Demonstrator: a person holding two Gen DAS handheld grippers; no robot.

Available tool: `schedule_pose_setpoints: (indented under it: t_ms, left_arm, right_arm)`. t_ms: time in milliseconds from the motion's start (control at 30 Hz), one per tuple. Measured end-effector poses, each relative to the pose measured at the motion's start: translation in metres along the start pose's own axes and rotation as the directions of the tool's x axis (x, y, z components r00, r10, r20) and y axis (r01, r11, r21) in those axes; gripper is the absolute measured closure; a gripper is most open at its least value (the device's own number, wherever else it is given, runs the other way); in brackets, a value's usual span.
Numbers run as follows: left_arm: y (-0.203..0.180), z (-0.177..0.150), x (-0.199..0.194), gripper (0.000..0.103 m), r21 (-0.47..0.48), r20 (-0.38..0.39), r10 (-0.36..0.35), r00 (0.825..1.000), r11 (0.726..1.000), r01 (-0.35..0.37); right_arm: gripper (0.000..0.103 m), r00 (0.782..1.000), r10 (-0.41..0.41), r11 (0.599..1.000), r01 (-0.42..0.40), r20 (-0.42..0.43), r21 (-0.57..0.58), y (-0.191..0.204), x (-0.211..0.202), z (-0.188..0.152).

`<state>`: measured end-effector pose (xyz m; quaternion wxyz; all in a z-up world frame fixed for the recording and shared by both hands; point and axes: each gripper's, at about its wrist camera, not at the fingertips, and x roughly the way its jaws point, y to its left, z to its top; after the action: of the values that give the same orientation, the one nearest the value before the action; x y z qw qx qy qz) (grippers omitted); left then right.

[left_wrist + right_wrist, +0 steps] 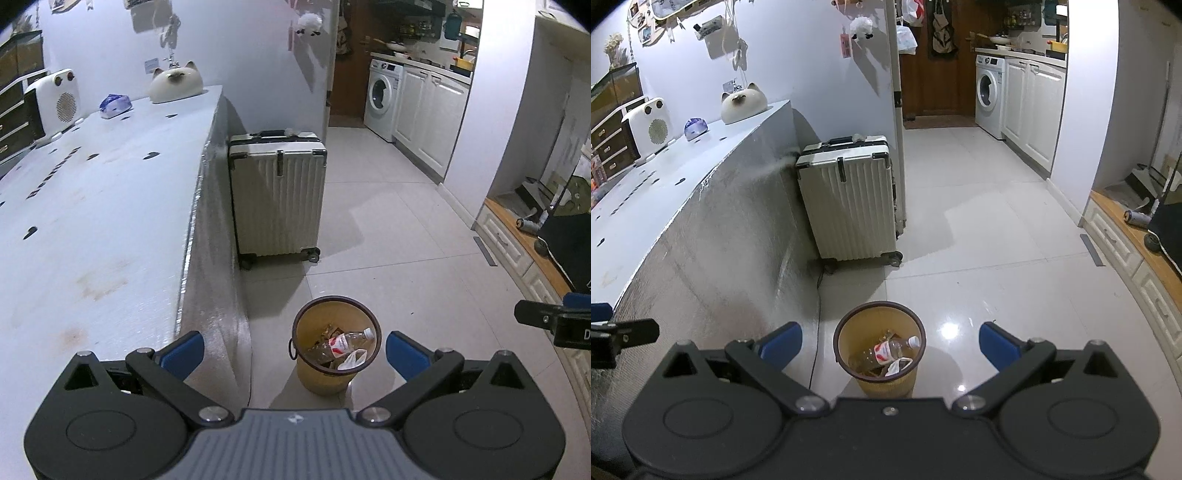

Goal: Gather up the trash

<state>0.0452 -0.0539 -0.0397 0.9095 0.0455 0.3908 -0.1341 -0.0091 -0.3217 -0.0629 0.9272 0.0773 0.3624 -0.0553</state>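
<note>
A tan waste bin point(334, 374) point(886, 384) with a dark rim stands on the tiled floor beside the table's end. Inside lie a clear plastic bottle point(349, 341) point(892, 349) with a red label, a crumpled white wrapper point(354, 360) point(897, 365) and some brownish scraps. My left gripper point(295, 352) hovers above the bin, open, nothing between its blue fingers. My right gripper point(890, 345) is also open and empty above the bin. Each gripper's dark tip shows at the edge of the other's view.
A long pale table point(92, 221) point(646, 195) runs along the left, carrying a cat-shaped cushion point(176, 82), a white heater point(55, 101) and a tissue pack point(115, 105). A white suitcase point(277, 195) point(849, 199) stands past the bin. Low cabinets point(1137, 266) line the right; a washing machine point(990, 94) stands at the back.
</note>
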Motion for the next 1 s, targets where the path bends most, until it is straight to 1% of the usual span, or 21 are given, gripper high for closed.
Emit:
schedule_pose_setpoints:
  t_ms: [133,467,1000]
  left_arm:
    - [0.006,-0.002,-0.003,0.000,-0.012,0.013,0.043,0.999,0.999,-0.043]
    - [0.019,-0.005,0.000,0.000,-0.035,-0.011,0.057,0.998,0.998,-0.057]
    - [0.025,-0.008,0.000,0.000,-0.035,-0.010,0.065,0.998,0.997,-0.066]
  right_arm:
    - [0.000,1.000,-0.004,1.000,0.004,-0.007,-0.017,0.008,-0.002,-0.001]
    - [0.000,0.999,-0.030,0.999,0.030,-0.015,-0.042,0.027,-0.006,-0.006]
    - [0.000,0.999,-0.037,0.998,0.036,-0.008,-0.059,0.033,-0.006,-0.003]
